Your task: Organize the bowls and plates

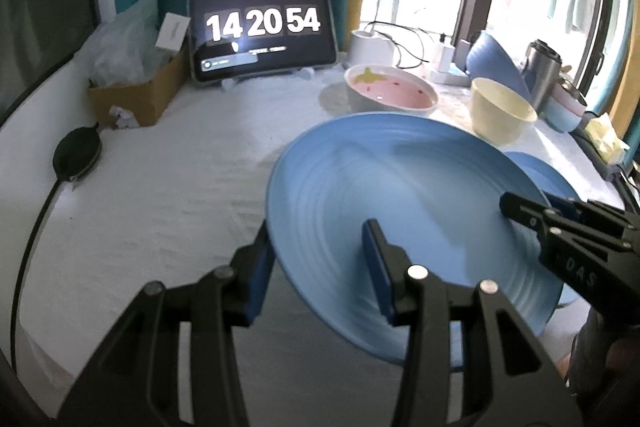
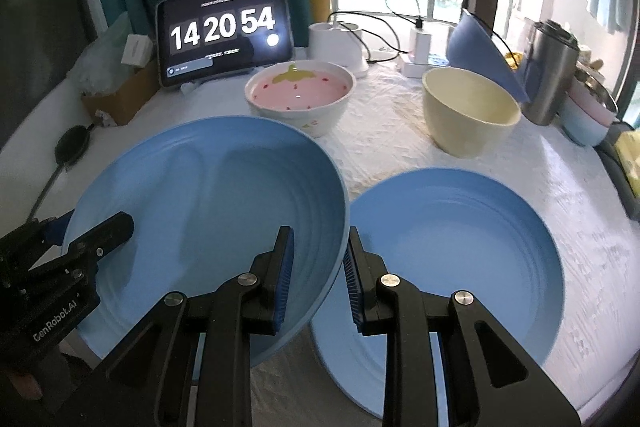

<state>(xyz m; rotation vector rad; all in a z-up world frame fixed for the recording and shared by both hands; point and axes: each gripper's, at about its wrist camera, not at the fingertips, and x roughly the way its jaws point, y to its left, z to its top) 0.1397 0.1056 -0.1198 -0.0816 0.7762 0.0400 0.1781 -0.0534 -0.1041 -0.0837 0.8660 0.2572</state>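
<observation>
Two grippers meet at one raised blue plate (image 2: 208, 195). The right gripper (image 2: 318, 279) reaches forward from the bottom of its frame, and its blue ribbed pads (image 2: 285, 275) are narrow around the near right rim of the plate, one pad inside and one outside. The left gripper (image 1: 318, 267) comes from the bottom centre of its own frame; its fingers stand wide on both sides of the plate's near edge, and I cannot tell if they press it. This plate is tilted above the table, in the lower middle of both views. It is round, smooth, with soft rings in the surface. A second blue plate (image 2: 460, 247) lies flat on the white cloth (image 1: 168, 179) at the lower right. Further back stand a pink bowl (image 2: 300, 95) with a strawberry pattern and a cream bowl (image 2: 470, 111).
</observation>
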